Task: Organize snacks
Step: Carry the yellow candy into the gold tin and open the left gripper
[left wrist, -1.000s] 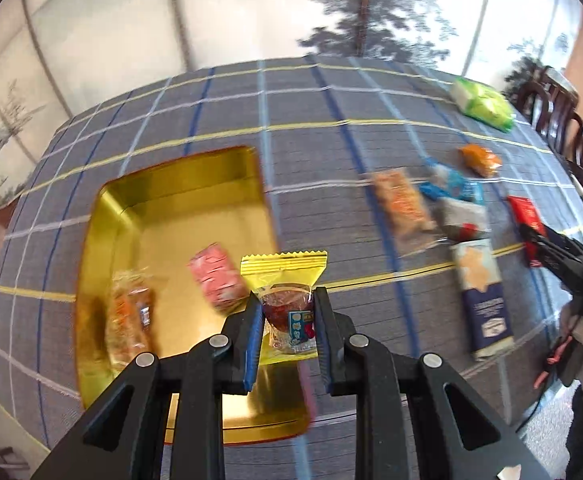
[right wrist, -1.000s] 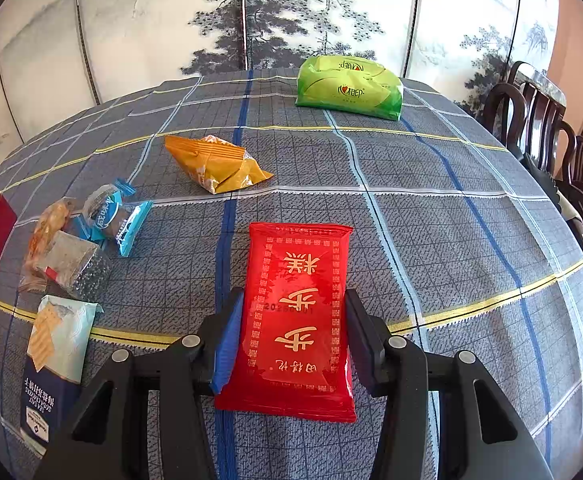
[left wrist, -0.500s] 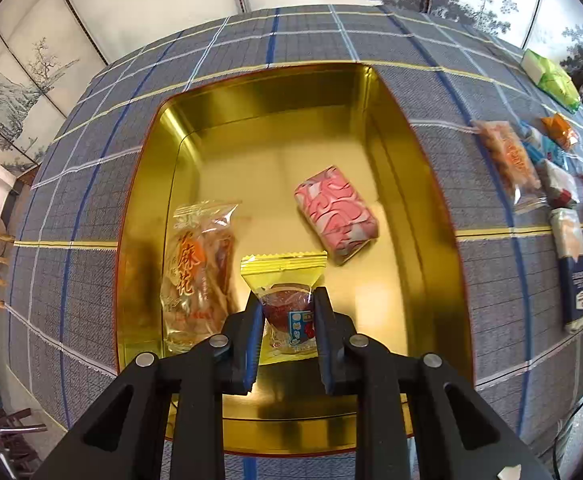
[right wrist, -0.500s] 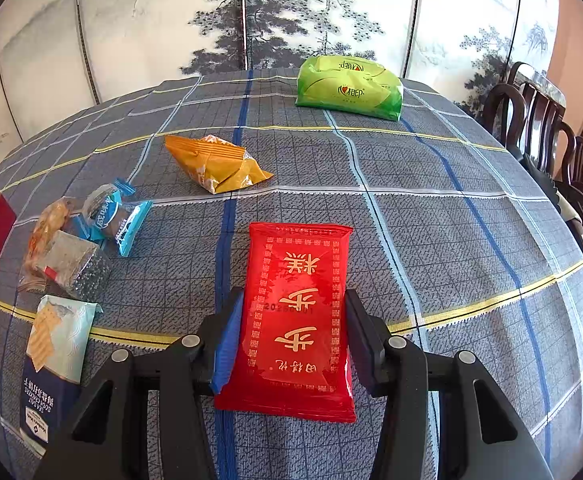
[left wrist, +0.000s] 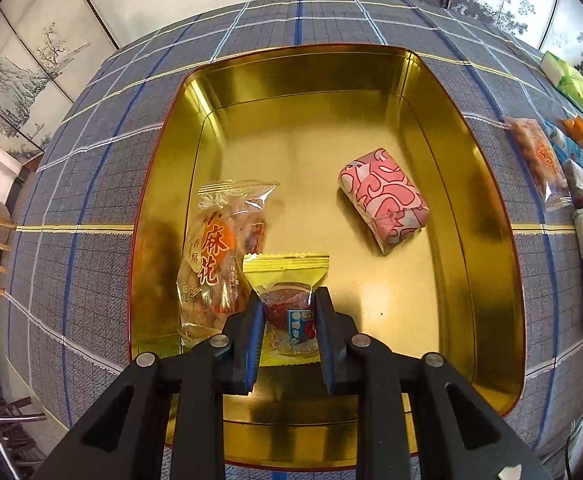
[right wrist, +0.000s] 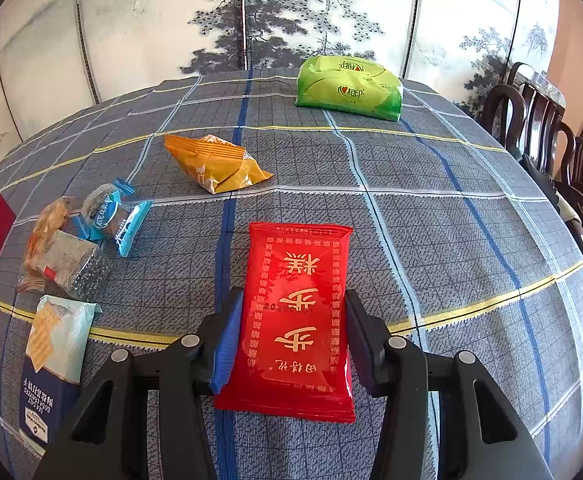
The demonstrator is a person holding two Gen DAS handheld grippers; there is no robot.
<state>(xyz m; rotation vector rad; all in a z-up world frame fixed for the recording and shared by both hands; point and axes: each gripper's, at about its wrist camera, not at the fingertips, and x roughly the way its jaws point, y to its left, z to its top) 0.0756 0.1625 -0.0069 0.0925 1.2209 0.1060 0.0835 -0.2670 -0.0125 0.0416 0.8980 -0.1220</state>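
Since a second ago the left gripper (left wrist: 287, 316), clamped on a yellow snack packet (left wrist: 287, 280), has swung from the table's snack row to hang low over the gold tin (left wrist: 487, 240) near its front edge (beside the clear bag (left wrist: 219, 256)), presumably for release. Meanwhile the right gripper (right wrist: 291, 332) has not moved, pinching the red packet (right wrist: 297, 312) over the tablecloth (right wrist: 451, 220) as if awaiting its turn.

Painted screen (right wrist: 251, 20), dark wooden chairs (right wrist: 551, 140)

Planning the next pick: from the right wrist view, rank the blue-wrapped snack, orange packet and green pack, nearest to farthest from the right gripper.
From the right gripper:
1. Blue-wrapped snack, left.
2. Orange packet, ahead, slightly left.
3. Green pack, far edge, slightly right.
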